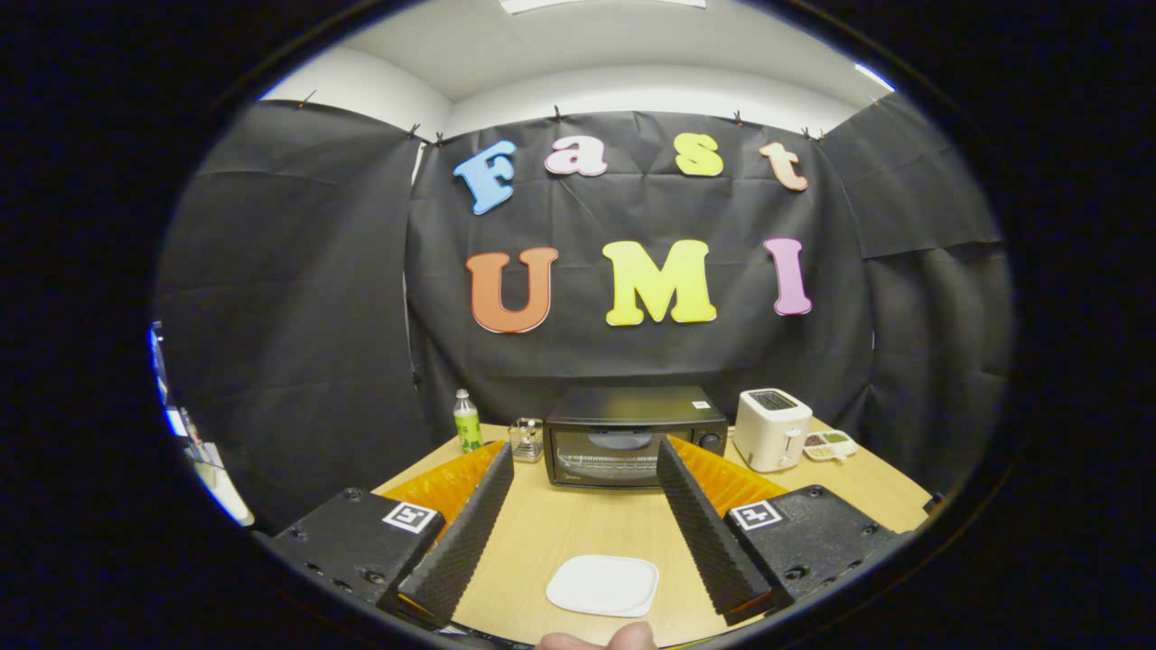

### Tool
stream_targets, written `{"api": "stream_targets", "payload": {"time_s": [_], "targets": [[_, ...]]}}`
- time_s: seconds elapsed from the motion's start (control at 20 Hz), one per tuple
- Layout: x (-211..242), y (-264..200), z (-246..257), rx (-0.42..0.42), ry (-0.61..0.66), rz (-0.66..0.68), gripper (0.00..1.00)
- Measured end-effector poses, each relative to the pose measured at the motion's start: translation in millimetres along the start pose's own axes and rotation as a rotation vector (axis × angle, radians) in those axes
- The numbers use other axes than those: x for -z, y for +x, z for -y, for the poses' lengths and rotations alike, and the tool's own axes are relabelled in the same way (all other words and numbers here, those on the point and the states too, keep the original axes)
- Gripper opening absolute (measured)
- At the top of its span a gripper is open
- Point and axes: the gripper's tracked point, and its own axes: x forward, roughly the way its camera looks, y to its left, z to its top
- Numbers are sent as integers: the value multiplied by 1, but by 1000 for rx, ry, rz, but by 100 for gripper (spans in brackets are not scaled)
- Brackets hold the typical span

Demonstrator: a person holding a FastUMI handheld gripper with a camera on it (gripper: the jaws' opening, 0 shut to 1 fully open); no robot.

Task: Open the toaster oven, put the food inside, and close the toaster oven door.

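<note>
Above the light wooden tabletop point(578, 533): gripper point(585, 451) jaws spread wide, holding nothing.
Between the jaws, near their base, lies a white square plate point(603, 585); beyond their tips stands the black toaster oven point(634, 436), door shut. Left of it: clear glass jar point(526, 440), green bottle point(467, 422). Right: white toaster point(772, 430), small snack dish point(830, 444).
</note>
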Motion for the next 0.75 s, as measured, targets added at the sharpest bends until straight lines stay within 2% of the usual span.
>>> {"api": "stream_targets", "payload": {"time_s": [0.45,0.75], "targets": [[-2,-2,-4,-13,16,-4,100],[-1,-1,0,9,8,-4,100]]}}
